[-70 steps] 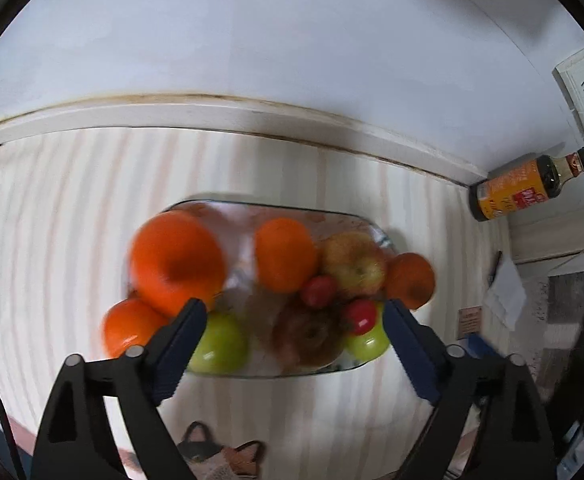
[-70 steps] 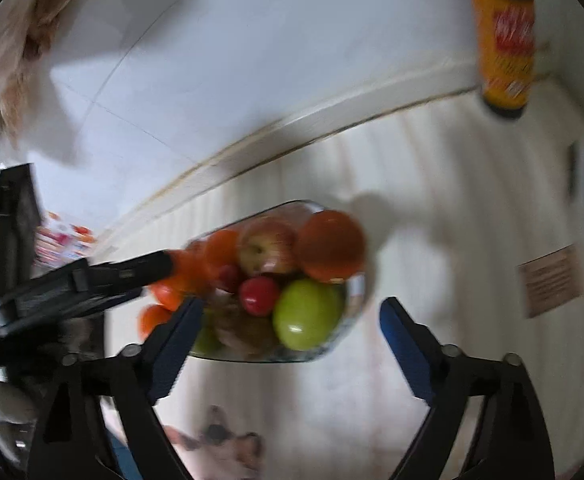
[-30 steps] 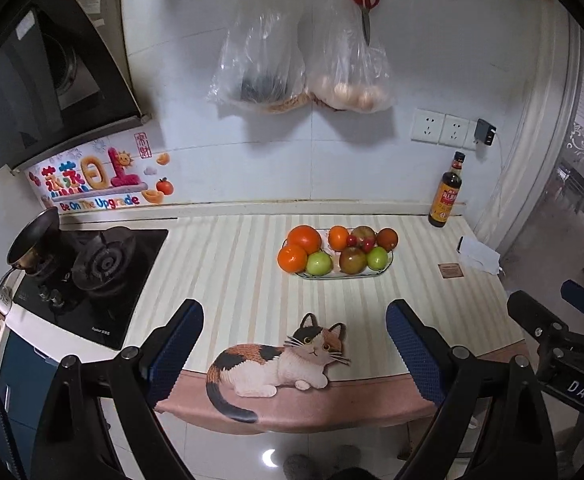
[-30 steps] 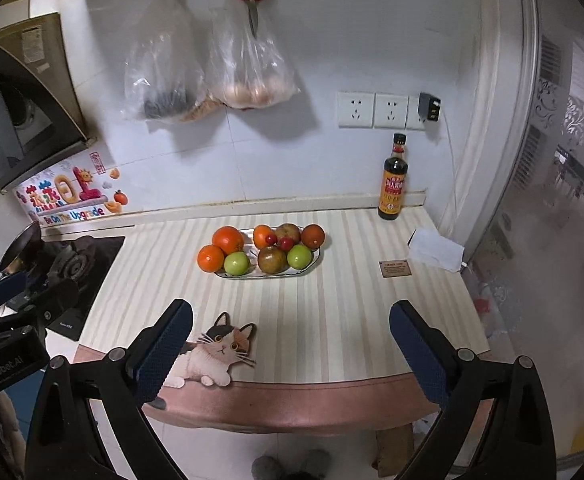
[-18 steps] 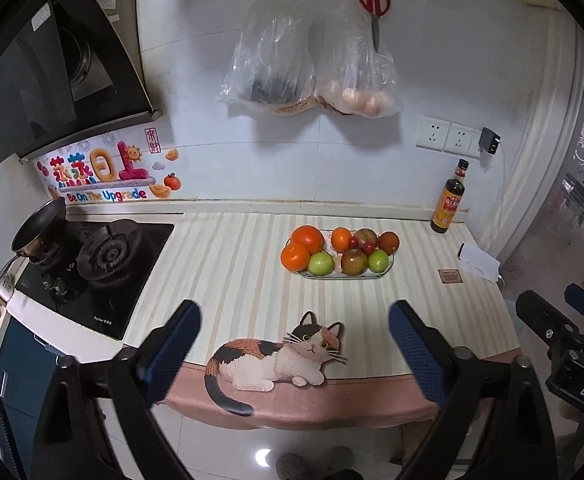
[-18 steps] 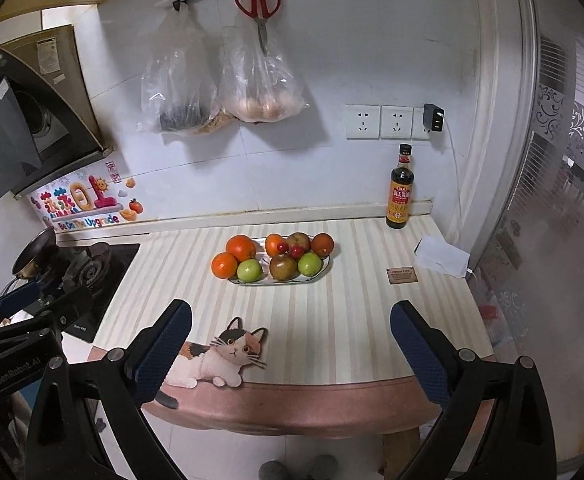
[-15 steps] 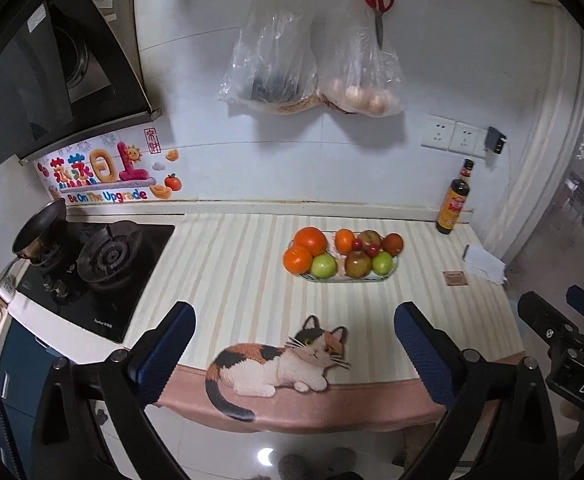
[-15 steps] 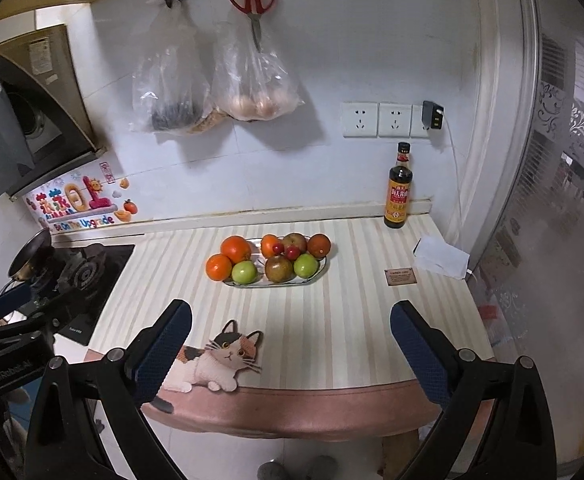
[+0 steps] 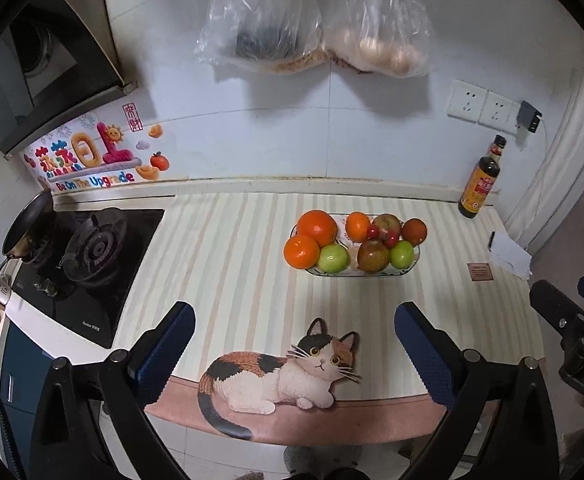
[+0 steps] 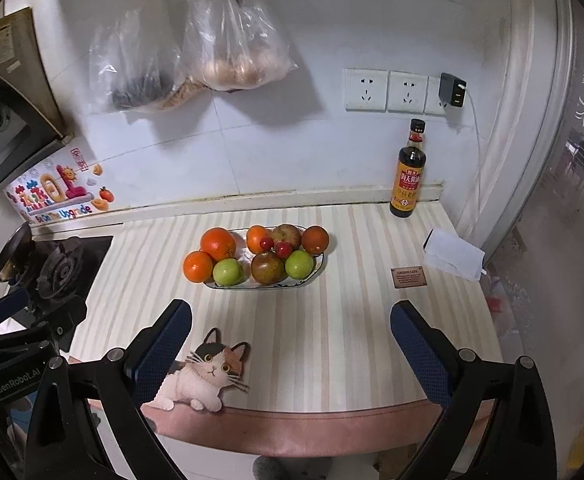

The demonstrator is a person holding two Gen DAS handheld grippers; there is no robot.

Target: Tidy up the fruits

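Fruit sits gathered in a glass dish (image 9: pixel 415 261) on the striped counter (image 9: pixel 232 264), seen from the left wrist camera: a large orange (image 9: pixel 316 228) at the back left, a second orange (image 9: pixel 301 252) in front of it resting against the dish's left end, two green apples (image 9: pixel 333 258), a brownish apple (image 9: pixel 373 256) and small red fruits (image 9: pixel 373 232) in the middle. The left gripper (image 9: pixel 293 344) hangs back over the counter's front edge, well apart from the dish, jaws spread wide and empty. A cat-shaped mat (image 9: pixel 284 368) lies between its fingers.

From the right wrist camera the same dish (image 10: pixel 319 268) shows nearly full, a darker orange (image 10: pixel 315 239) at its right end. The right gripper (image 10: pixel 291 342) is likewise wide and carrying nothing, far from the fruit. A sauce bottle (image 10: pixel 409 176) stands by the wall, a folded paper (image 10: pixel 453 259) near the right edge.

No loose fruit lies on the counter, so the sorting looks finished or almost so; only that front-left orange, perched at the rim, might want nudging in.
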